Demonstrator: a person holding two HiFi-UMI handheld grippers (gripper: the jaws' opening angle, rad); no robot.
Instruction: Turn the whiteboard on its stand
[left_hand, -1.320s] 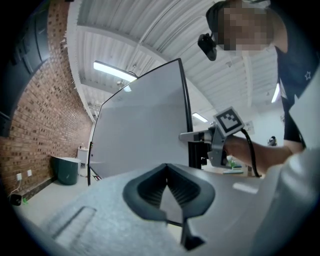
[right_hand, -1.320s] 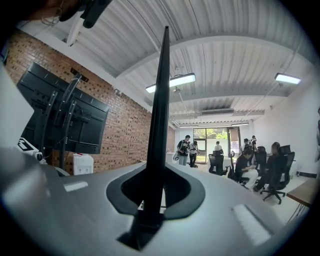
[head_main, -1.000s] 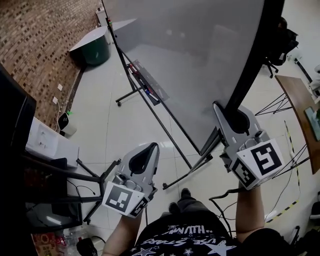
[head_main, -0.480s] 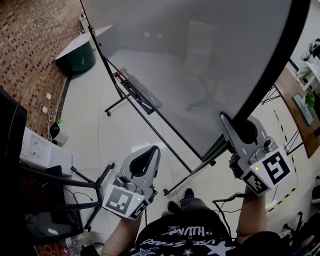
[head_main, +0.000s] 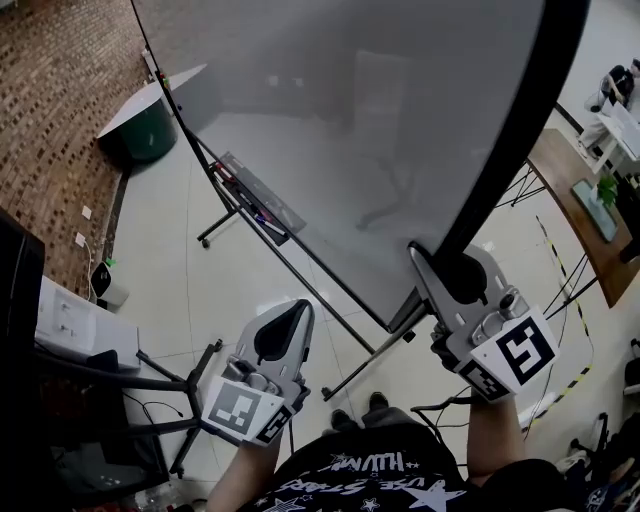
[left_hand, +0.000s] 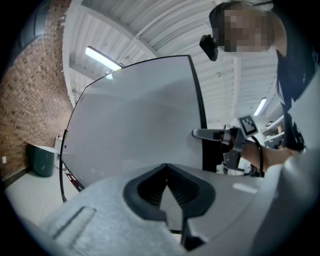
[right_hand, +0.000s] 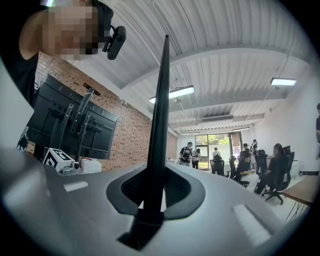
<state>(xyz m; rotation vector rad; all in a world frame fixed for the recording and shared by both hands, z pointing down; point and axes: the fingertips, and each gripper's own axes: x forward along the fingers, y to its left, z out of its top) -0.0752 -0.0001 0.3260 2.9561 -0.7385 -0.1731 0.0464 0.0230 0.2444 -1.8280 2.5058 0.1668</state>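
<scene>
The big whiteboard (head_main: 350, 130) fills the top of the head view, on a black wheeled stand (head_main: 300, 275) with a pen tray (head_main: 262, 207). My right gripper (head_main: 440, 258) is shut on the board's black side edge (head_main: 510, 140). In the right gripper view that edge (right_hand: 161, 125) runs up as a thin dark strip from between my right gripper's (right_hand: 154, 175) pads. My left gripper (head_main: 298, 308) hangs free, below and in front of the board, and is shut on nothing. In the left gripper view the board's face (left_hand: 135, 120) stands ahead of it, with the right gripper (left_hand: 201, 133) on its edge.
A brick wall (head_main: 60, 80) and a green-based round table (head_main: 140, 125) are at the left. A dark screen on a stand (head_main: 20, 300) and a white box (head_main: 75, 320) stand close at my left. A wooden table (head_main: 570, 190) is at the right. People sit far off (right_hand: 240, 167).
The board's face now covers more of the head view and its left edge has slid left. The right gripper has stayed clamped on the edge and moved with it; the left gripper drifted a little.
</scene>
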